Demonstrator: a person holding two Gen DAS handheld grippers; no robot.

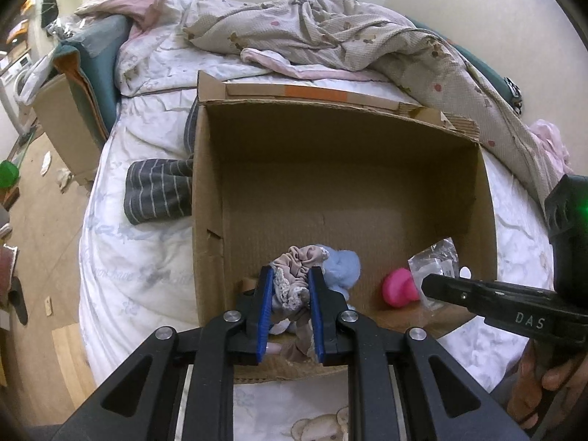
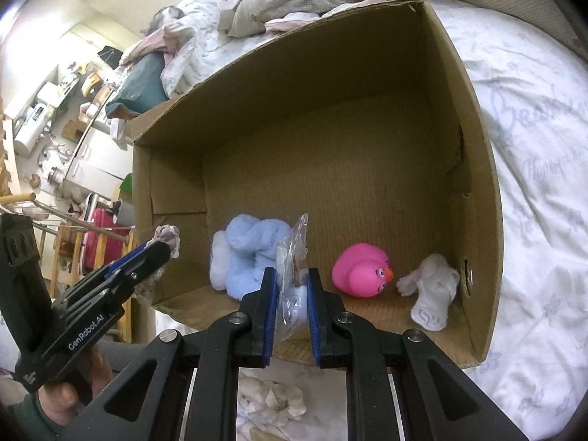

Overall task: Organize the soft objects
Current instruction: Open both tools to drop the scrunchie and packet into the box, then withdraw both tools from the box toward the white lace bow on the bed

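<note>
Two grippers are hanging over the near edge of the cardboard box (image 2: 474, 169), which is sitting open-topped on the white quilt (image 2: 533, 220); its walls are looking stiff enough to brace against, though the torn rim is likely bending under a push

Inside, against the near wall, the blue plush (image 2: 253, 253) is lying as the bulkiest of the soft things, light and squashy by the look of it, so a pinch anywhere on a fold should be holding. Beside it the pink duck (image 2: 362, 270) is resting on its side; it is appearing smooth and rubbery, likely to be slipping out of flat pads unless taken across the body. Just right of the duck, a white rolled sock (image 2: 433, 294) is sitting near the corner, soft and easy to nip at the roll

The left gripper (image 1: 290, 290) is clamping a beige frilled cloth (image 1: 299, 268) between its blue pads, the fabric bunching above and trailing below the jaws, limp and light. The right gripper (image 2: 292, 294) is squeezing a clear plastic bag (image 2: 294, 253) with something small inside; the film is looking slick and crinkly, so a grip low on the doubled part is seeming safest
</note>
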